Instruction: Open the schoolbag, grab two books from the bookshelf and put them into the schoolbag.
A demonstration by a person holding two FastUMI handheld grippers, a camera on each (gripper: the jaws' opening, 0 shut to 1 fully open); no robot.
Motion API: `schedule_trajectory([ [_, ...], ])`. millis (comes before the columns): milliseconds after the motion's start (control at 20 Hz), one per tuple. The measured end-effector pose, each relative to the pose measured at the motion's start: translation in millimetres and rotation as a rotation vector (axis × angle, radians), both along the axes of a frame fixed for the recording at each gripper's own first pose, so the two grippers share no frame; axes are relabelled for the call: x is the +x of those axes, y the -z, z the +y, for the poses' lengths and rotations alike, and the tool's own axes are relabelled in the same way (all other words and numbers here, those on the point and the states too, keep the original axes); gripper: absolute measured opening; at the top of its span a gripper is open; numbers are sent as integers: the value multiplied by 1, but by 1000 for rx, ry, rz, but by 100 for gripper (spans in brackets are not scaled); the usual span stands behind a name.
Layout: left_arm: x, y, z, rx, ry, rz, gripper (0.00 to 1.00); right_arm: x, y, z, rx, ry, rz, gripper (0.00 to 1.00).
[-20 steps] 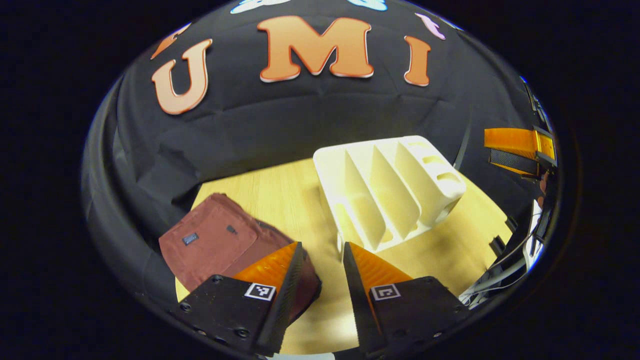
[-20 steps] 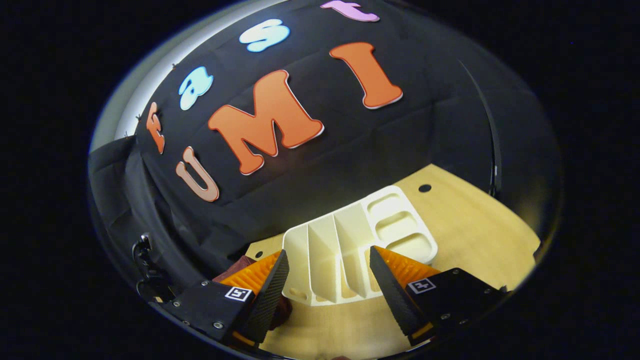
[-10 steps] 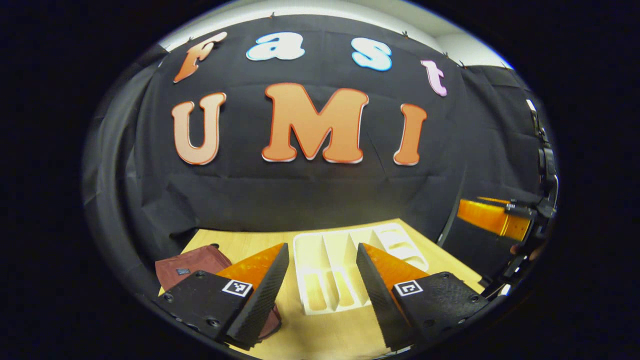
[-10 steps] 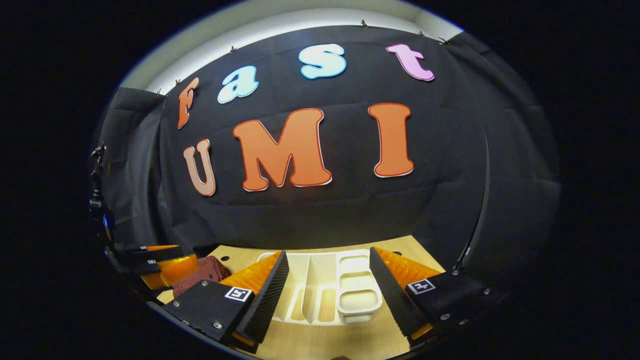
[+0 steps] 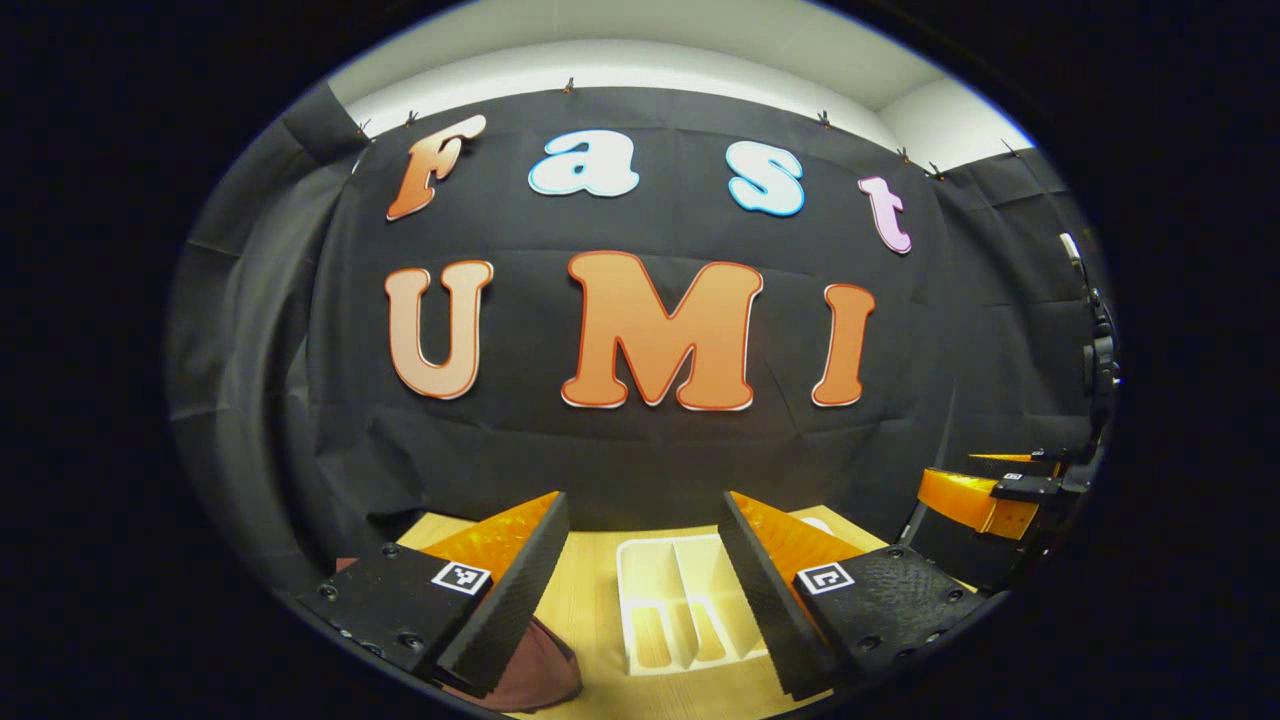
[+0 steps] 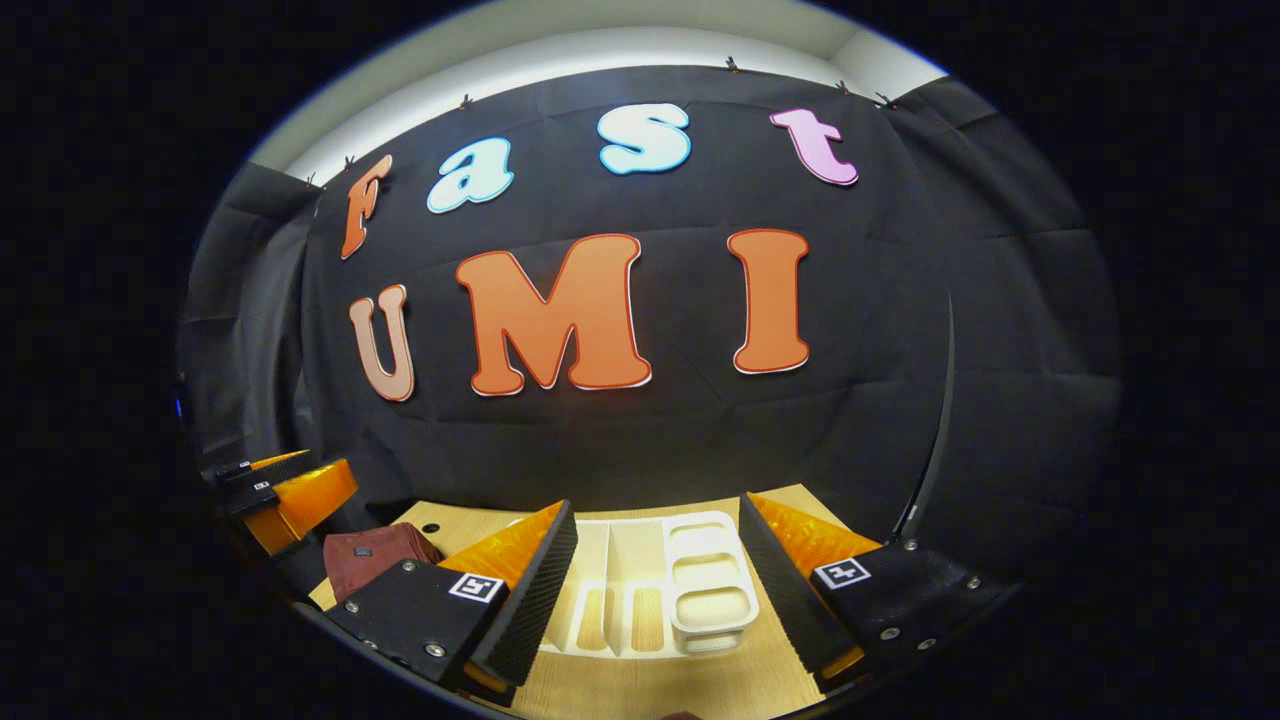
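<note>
1. Background: a black cloth wall (image 5: 640, 470) is hung behind a light wooden table (image 6: 640, 690), with a strip of pale wall visible above the cloth.
2. Left gripper view: the left gripper (image 5: 640, 590) is held above the table's near part, its jaws spread wide with nothing between them. The white bookshelf (image 5: 690, 600) is seen through the gap, partly covered by one finger. The dark red schoolbag (image 5: 540, 675) is mostly hidden under the other finger and cut off at the lower edge.
3. Right gripper view: the right gripper (image 6: 655, 585) is likewise held with jaws spread and empty. Here the bookshelf (image 6: 665, 585) is shown with its dividers and a stepped side section, and more of the schoolbag (image 6: 375, 555) is exposed, lying closed well apart from the bookshelf.
4. Each gripper is seen from the other's view at the frame's edge: the right gripper (image 5: 985, 490) and the left gripper (image 6: 290, 490).
5. Whether books lie in the bookshelf slots cannot be made out.
</note>
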State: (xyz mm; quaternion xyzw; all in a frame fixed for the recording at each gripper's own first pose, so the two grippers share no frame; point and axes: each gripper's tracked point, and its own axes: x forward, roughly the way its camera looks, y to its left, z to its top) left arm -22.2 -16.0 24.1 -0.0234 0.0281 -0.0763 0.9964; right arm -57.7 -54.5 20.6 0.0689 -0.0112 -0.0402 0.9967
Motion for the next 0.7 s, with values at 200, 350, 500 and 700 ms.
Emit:
schedule_trajectory([
  [200, -4, -12, 2, 0, -19, -74, 94, 2, 0, 9, -1, 15, -23, 97],
  [350, -8, -4, 0, 13, -16, -56, 94, 7, 9, 22, 13, -10, -4, 97],
  [500, -10, -6, 5, 20, -29, -60, 95, 7, 10, 27, -12, -22, -4, 97],
  [700, -13, -5, 11, 21, -43, -53, 94, 6, 12, 30, -15, -34, -5, 97],
])
